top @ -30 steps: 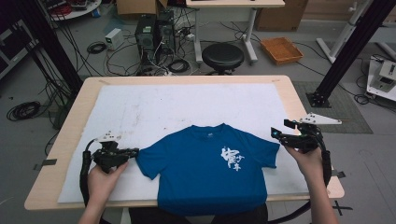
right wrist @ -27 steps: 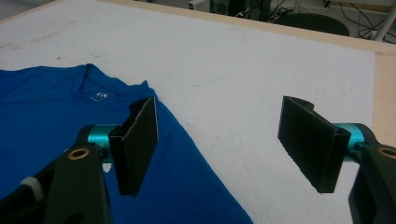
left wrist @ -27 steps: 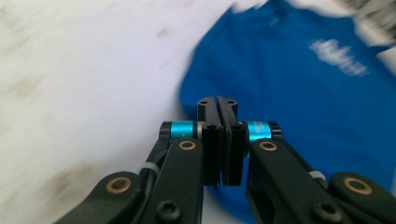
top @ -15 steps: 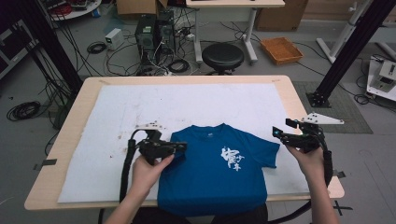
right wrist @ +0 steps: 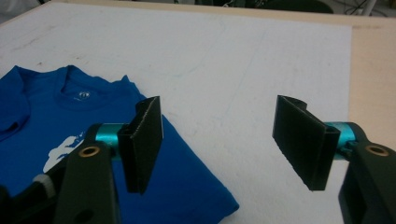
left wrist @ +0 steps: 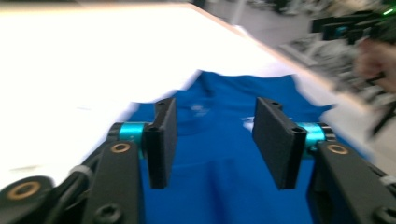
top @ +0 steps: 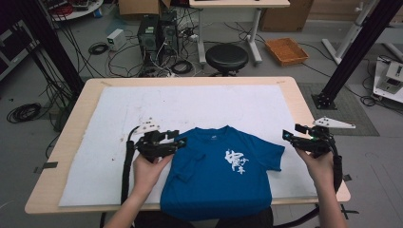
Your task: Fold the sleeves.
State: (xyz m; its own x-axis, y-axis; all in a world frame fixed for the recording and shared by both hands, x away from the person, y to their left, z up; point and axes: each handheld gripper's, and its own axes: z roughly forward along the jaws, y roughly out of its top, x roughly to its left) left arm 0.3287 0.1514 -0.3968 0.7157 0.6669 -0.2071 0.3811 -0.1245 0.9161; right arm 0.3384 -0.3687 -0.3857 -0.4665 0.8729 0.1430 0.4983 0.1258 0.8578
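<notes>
Left gripper point(top: 180, 141), at the lower left of centre in the high view, hangs over the shirt's folded-in sleeve with its jaws well apart; they have just been opening, and its own view shows nothing between the pads point(left wrist: 163, 140), only blue cloth beneath them. That view is blurred, so whether the tips touch the fabric cannot be told.

The blue T-shirt point(top: 223, 175) lies flat on the white mat point(top: 142, 109) at the lower middle of the frame. Its long axis runs from the bottom edge upward, collar toward the top of the picture, hem at the table's near edge, where the lowest strip hangs over the rim and is cut off from sight. The sleeve on the picture's left is folded inward over the chest; the sleeve on the right lies spread out. A white print point(top: 236, 161) sits right of the shirt's middle.

Right gripper point(top: 287, 136), at the right edge of the mat, points toward the spread sleeve, just beside its tip. Its jaws stand wide and have just been closing a little; its own view shows only bare mat between them, with the sleeve point(right wrist: 187, 186) under the left jaw
</notes>
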